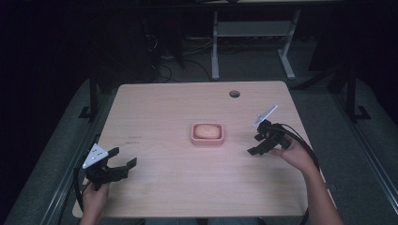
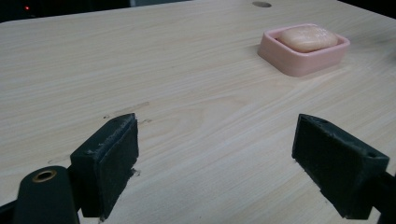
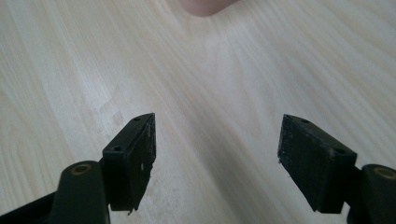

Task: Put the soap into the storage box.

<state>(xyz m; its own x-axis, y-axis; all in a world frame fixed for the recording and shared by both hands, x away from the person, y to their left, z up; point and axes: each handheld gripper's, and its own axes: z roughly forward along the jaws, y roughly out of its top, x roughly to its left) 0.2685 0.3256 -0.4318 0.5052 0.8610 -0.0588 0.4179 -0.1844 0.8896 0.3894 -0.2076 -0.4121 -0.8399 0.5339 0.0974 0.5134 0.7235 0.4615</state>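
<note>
Surface (image 1: 164,187): pale wood grain; a round cable hole (image 1: 234,93) near its far edge, toward 1 o'clock
Dish (image 1: 208,139): pink, rectangular, at the centre of the surface; a pale oval soap bar (image 1: 208,131) lies inside it
Left gripper (image 1: 125,158): at 8 o'clock from the dish, well apart; jaws spread wide, nothing between them
Right gripper (image 1: 257,144): at 3 o'clock from the dish, near it; jaws spread, empty, above bare wood
</note>
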